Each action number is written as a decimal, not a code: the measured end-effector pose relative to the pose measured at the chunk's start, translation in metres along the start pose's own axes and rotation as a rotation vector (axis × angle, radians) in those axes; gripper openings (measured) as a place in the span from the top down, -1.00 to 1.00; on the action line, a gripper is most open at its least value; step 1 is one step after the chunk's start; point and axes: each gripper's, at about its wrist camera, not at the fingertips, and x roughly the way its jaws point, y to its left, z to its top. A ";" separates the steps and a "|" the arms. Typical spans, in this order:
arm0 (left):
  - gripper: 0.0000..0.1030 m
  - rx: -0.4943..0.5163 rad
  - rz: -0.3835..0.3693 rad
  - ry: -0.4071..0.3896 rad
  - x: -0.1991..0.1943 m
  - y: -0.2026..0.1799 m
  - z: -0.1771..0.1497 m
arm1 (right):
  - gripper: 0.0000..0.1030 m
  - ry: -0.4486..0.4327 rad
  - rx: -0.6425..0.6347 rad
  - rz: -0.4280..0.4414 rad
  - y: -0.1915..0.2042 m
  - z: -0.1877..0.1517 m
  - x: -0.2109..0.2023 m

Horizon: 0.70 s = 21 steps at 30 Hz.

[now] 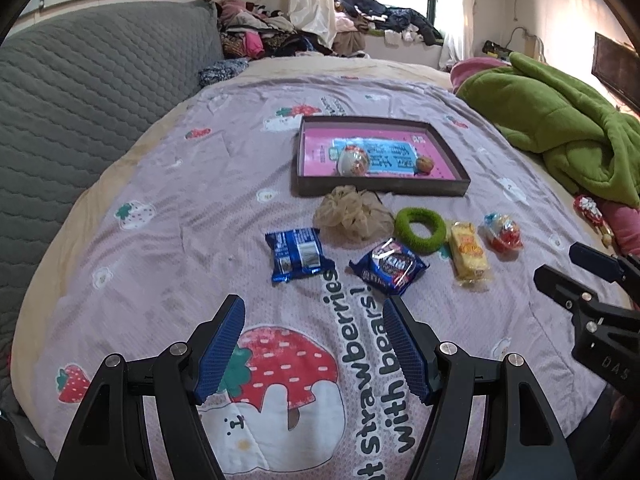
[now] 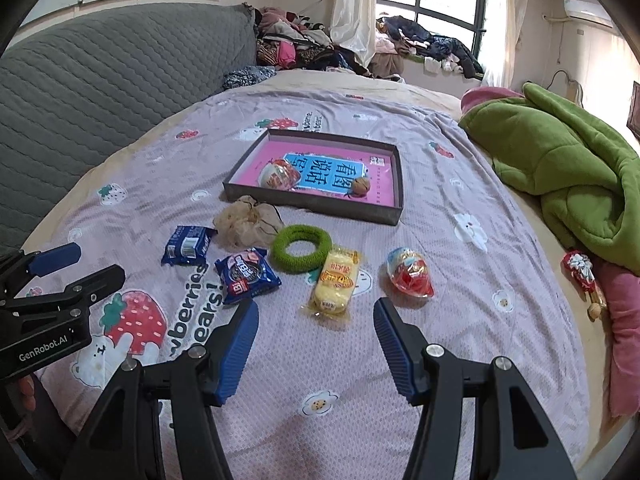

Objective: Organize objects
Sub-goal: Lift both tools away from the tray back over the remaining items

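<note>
Bedspread (image 1: 168, 208) carries your clutter mid-frame: two blue packets (image 1: 297, 255), mesh puff (image 1: 352, 216), green ring (image 1: 420, 230), yellow cake (image 1: 469, 251) before the tray (image 1: 384, 190). Your left gripper (image 1: 314, 346) and right gripper (image 2: 316, 346) hang agape, empty, unobstructed.

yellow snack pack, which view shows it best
The right wrist view: the yellow snack pack lies near centre, just ahead of the open right gripper, label readable. The left wrist view shows it smaller, off to the right, print blurred.
</note>
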 end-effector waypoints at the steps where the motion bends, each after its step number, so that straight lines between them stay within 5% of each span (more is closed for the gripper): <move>1: -0.42 0.000 0.000 0.008 0.003 0.000 -0.002 | -0.16 0.004 0.004 -0.002 -0.001 -0.001 0.002; 21: -0.42 0.005 -0.003 0.091 0.035 0.002 -0.020 | -0.16 0.068 0.020 0.006 -0.001 -0.021 0.028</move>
